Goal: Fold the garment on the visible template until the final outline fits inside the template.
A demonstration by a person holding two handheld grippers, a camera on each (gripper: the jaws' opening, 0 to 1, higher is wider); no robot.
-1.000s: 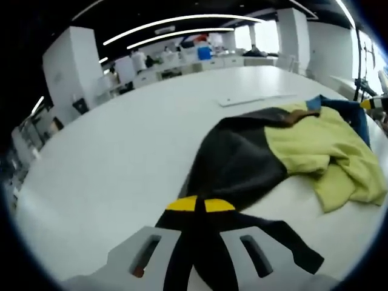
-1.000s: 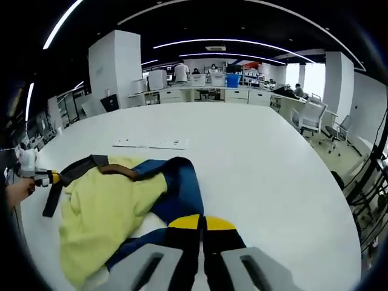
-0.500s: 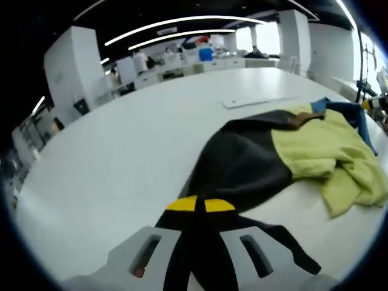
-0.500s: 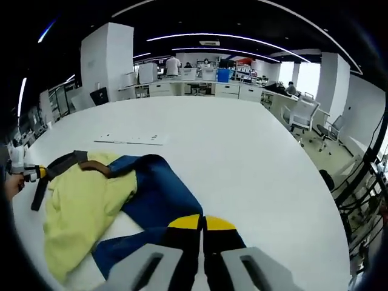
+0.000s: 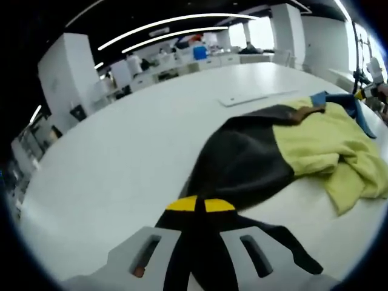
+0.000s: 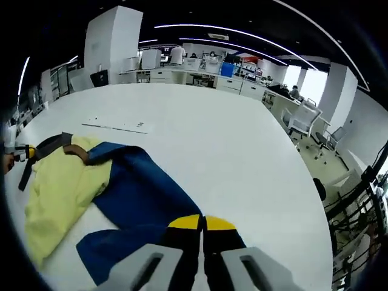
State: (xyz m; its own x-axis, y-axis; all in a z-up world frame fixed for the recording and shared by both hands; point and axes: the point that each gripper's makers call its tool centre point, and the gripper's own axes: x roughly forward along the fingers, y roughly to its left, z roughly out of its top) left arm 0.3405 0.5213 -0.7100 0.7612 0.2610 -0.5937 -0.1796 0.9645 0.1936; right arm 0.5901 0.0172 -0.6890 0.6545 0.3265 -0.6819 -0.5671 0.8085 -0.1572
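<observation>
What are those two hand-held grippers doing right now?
Left hand-held gripper: closed on the garment.
Right hand-held gripper: closed on the same garment.

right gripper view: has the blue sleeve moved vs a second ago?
Yes. The blue sleeve held by the right gripper is pulled out flatter on the table, uncovering more blue beside the yellow body.

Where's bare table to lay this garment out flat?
Bare table runs wide beyond the garment in the right gripper view, out to the far edge. In the left gripper view it lies bare beside the black panel. It is crowded around the bunched yellow lining and near the flat white sheet.
</observation>
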